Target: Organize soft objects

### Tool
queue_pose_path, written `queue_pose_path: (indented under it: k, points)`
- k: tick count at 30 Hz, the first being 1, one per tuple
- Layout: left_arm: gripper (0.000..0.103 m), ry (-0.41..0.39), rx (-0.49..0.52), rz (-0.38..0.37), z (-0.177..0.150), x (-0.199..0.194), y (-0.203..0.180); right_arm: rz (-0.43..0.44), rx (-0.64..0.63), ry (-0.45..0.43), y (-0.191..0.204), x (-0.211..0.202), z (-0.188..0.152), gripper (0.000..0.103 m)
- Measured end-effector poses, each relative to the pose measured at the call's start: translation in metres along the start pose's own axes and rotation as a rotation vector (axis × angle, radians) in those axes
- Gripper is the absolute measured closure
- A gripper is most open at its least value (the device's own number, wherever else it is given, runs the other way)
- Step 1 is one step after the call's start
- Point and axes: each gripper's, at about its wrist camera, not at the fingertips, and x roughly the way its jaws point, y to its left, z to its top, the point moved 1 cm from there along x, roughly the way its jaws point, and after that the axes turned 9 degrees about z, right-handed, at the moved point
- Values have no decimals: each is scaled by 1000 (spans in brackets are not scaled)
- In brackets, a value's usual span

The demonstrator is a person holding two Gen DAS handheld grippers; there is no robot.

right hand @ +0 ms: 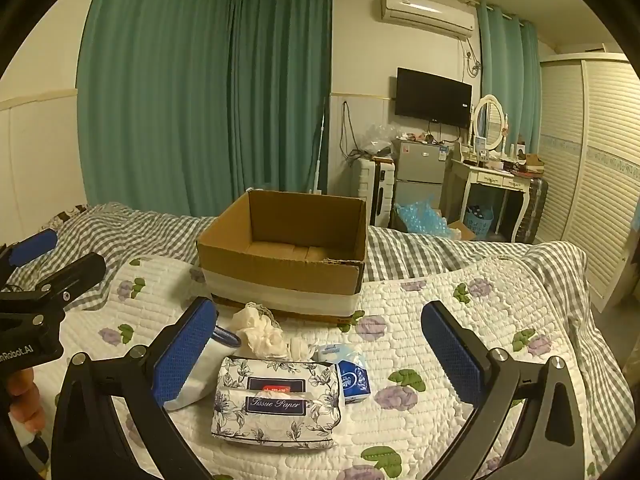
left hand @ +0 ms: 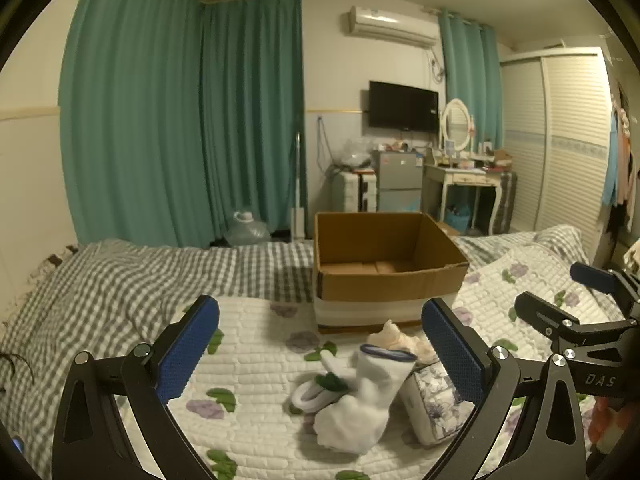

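spreading across both views is a bed, its white quilt (right hand: 420, 312) printed with purple flowers and laid over a grey checked sheet (left hand: 120, 276). on the quilt, toward the far side, stands an open cardboard box (right hand: 288, 276) with a white band round its lower half; only its bare floor shows inside.

nearer than the box the soft things lie in a loose cluster on the quilt. a floral tissue paper pack (right hand: 276, 400) lies flat in front of the right gripper (right hand: 320, 354), between its two blue-padded fingers but touched by neither. just beside the pack's right end is a small blue tissue packet (right hand: 352, 372). a cream crumpled cloth (right hand: 260, 328) sits behind the pack, close to the box's front wall. a white sock with a blue cuff (left hand: 376, 384) lies left of the pack, and a smaller rolled white sock with green trim (left hand: 320, 390) rests against it.

the left gripper (left hand: 320, 354) hangs over the socks, fingers spread wide and grasping nothing. the right gripper is likewise released, its fingers wide apart above the pack.
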Motion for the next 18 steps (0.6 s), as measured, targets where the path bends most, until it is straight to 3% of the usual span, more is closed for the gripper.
queue_pose_path:
  k: [18]
  points:
    - [0, 3, 3, 6, -1, -1, 1, -6, -6, 2, 2, -1, 0, 0]
